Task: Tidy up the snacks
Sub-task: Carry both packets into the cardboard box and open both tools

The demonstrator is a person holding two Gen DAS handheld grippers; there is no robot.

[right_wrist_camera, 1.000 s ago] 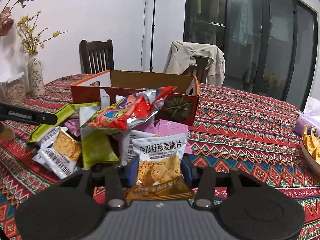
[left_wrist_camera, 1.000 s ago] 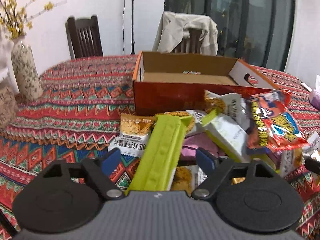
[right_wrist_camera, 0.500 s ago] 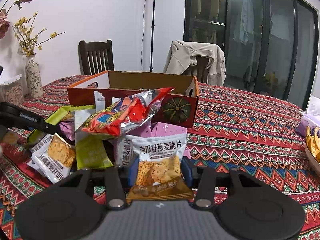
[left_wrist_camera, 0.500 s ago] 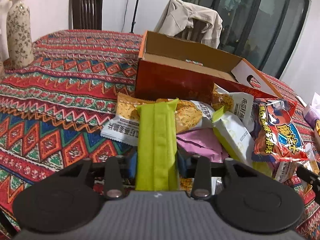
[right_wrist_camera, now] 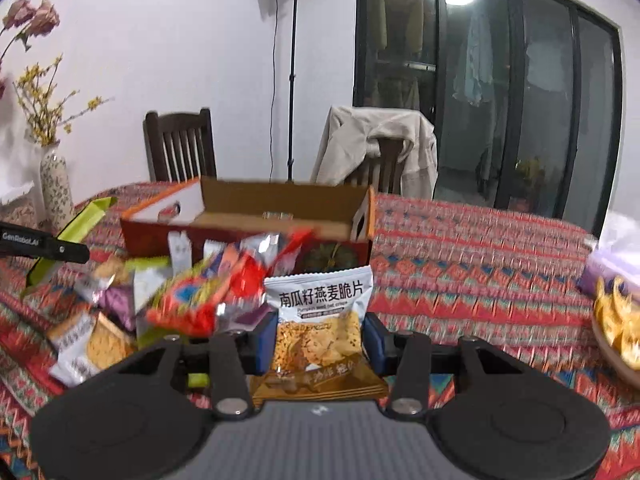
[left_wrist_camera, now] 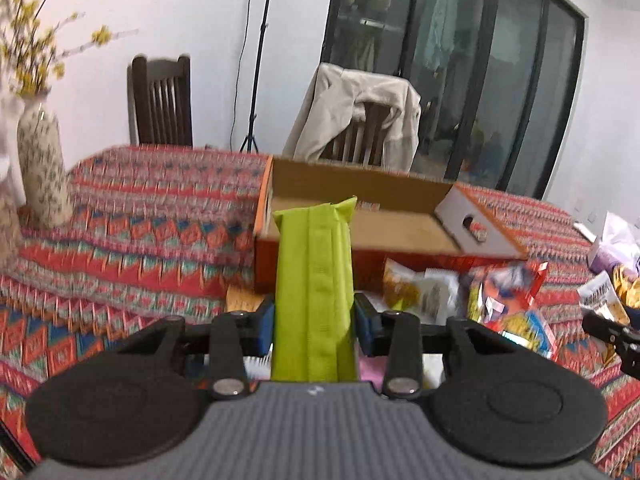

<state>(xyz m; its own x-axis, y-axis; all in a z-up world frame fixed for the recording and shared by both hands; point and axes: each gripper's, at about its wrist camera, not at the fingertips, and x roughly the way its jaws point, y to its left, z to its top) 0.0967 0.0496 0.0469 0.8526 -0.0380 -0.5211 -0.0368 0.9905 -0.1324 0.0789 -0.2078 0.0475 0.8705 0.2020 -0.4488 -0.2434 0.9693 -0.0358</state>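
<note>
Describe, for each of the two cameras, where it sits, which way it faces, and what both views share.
Left wrist: sits behind the left gripper, facing the cardboard box; jaws clamp a green packet.
Right wrist: sits behind the right gripper, facing the same box; jaws clamp an oat crisp packet.
Shared: box, snack pile, draped chair, patterned tablecloth.

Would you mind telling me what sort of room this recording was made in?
Most likely a dining room in a home. A table under a patterned tablecloth has wooden chairs behind it, one with a jacket draped over it. A vase of flowers stands at the table's edge, and glass doors fill the far wall.
</note>
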